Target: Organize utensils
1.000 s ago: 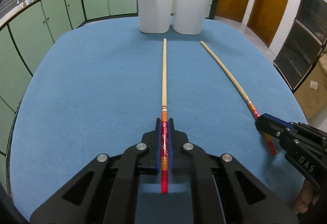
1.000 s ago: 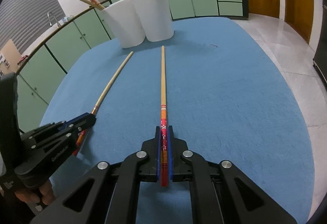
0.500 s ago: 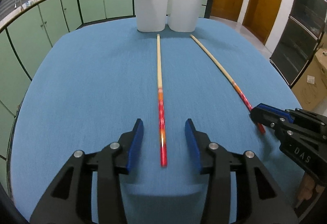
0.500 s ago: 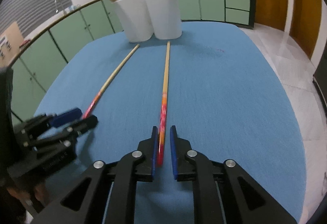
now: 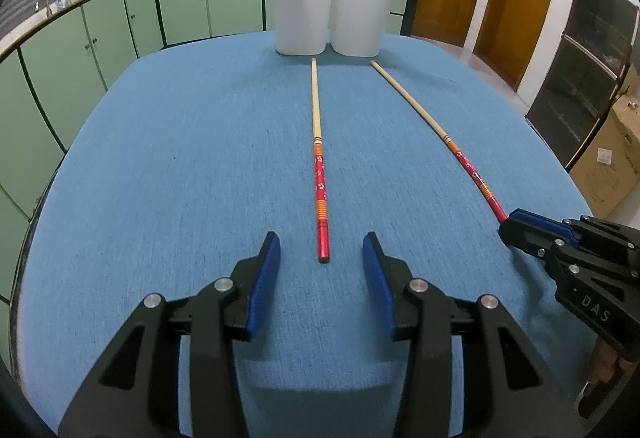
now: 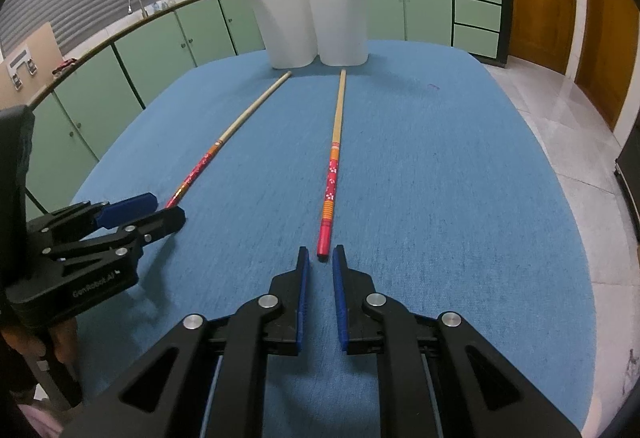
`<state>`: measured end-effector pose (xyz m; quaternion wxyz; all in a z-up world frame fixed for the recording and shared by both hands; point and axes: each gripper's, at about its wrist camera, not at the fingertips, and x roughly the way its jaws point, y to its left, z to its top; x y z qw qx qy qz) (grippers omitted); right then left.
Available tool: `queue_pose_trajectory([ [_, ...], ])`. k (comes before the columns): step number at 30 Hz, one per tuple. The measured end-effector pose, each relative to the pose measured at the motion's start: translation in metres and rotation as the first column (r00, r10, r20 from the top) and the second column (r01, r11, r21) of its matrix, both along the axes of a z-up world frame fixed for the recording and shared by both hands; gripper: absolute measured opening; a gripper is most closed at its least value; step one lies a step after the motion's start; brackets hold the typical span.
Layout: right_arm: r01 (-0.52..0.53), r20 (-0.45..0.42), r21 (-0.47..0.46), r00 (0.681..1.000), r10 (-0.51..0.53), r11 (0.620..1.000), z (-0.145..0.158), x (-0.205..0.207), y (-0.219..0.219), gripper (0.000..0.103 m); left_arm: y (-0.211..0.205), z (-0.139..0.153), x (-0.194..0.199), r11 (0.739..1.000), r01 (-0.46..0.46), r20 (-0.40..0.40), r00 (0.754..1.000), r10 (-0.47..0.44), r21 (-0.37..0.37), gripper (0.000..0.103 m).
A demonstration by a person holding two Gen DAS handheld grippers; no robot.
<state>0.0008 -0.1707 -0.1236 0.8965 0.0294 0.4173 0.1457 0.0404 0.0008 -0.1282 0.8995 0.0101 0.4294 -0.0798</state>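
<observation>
Our left gripper hangs over the blue table with its jaws standing apart at a middling width, nothing pressed between them. We see the red butt of the left chopstick lying on the cloth just ahead, in line with the gap between the blue pads but touching neither. Our right gripper has its jaws only narrowly parted and grips nothing; the red end of the right chopstick stops right at the fingertips, and we cannot tell whether it reaches in between them.

Both chopsticks lie flat on the table, well apart from each other, pale tips pointing toward the white holder at the far edge. Each tip ends just short of the holder's base. We see the holder as two joined cups, with more chopsticks standing tilted in each cup.

From the left wrist view the right gripper shows at the right edge, close to its chopstick's red end.
</observation>
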Motion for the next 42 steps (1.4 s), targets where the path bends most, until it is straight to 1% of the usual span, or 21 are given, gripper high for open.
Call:
queue_pose_trajectory([
  [3, 0.0, 0.005, -0.005, 1.0, 0.0, 1.0, -0.001, 0.002, 0.001, 0.012, 0.001, 0.0, 0.003, 1.0, -0.005, -0.005, 1.0, 0.005, -0.009, 0.042],
  [8, -0.002, 0.013, -0.02, 1.0, 0.002, 1.0, -0.002, 0.006, 0.004, 0.011, 0.0, 0.0, 0.004, 1.0, -0.009, -0.007, 1.0, 0.009, -0.003, 0.039],
  [10, -0.003, 0.015, -0.025, 1.0, 0.003, 1.0, -0.002, 0.007, 0.005, 0.009, 0.0, 0.0, 0.005, 1.0, -0.021, -0.008, 1.0, 0.021, 0.0, 0.032],
  [12, 0.002, 0.016, -0.027, 1.0, -0.001, 1.0, -0.003, 0.007, 0.004, 0.007, 0.001, 0.0, 0.008, 0.999, -0.035, -0.014, 0.999, 0.035, -0.003, 0.013],
  [14, 0.003, 0.014, -0.02, 1.0, -0.003, 1.0, -0.003, 0.007, 0.003, 0.007, 0.003, -0.001, 0.011, 0.999, -0.04, -0.025, 0.999, 0.04, -0.014, 0.005],
  [17, 0.004, 0.008, -0.014, 1.0, -0.004, 1.0, -0.001, 0.006, 0.001, 0.006, 0.001, 0.0, 0.012, 0.999, -0.037, -0.03, 0.999, 0.037, -0.006, 0.005],
  [20, 0.005, 0.015, -0.021, 1.0, -0.005, 1.0, 0.005, 0.004, -0.002, 0.006, 0.0, 0.006, 0.01, 0.999, -0.033, -0.044, 0.999, 0.032, -0.01, 0.005],
  [22, 0.011, 0.027, -0.012, 1.0, -0.01, 1.0, 0.014, 0.002, -0.006, 0.006, 0.0, 0.016, 0.006, 0.999, -0.03, -0.032, 0.999, 0.03, 0.015, 0.005],
  [27, 0.016, 0.086, -0.007, 0.996, -0.015, 1.0, 0.042, -0.002, -0.016, 0.006, 0.001, 0.051, -0.003, 1.0, -0.019, 0.044, 0.999, 0.019, 0.019, 0.005],
  [34, 0.004, 0.201, 0.012, 0.98, -0.007, 1.0, 0.092, -0.003, -0.026, 0.006, 0.002, 0.11, -0.01, 1.0, -0.004, 0.188, 0.982, 0.005, -0.006, 0.005],
  [40, -0.017, 0.27, 0.06, 0.963, 0.001, 0.998, 0.133, 0.009, -0.032, 0.006, 0.004, 0.144, 0.0, 0.999, 0.003, 0.261, 0.965, 0.008, -0.042, 0.005],
  [42, -0.027, 0.291, 0.076, 0.957, 0.004, 0.997, 0.147, 0.017, -0.034, 0.006, 0.003, 0.151, 0.004, 0.998, 0.005, 0.275, 0.961, 0.011, -0.056, 0.005],
])
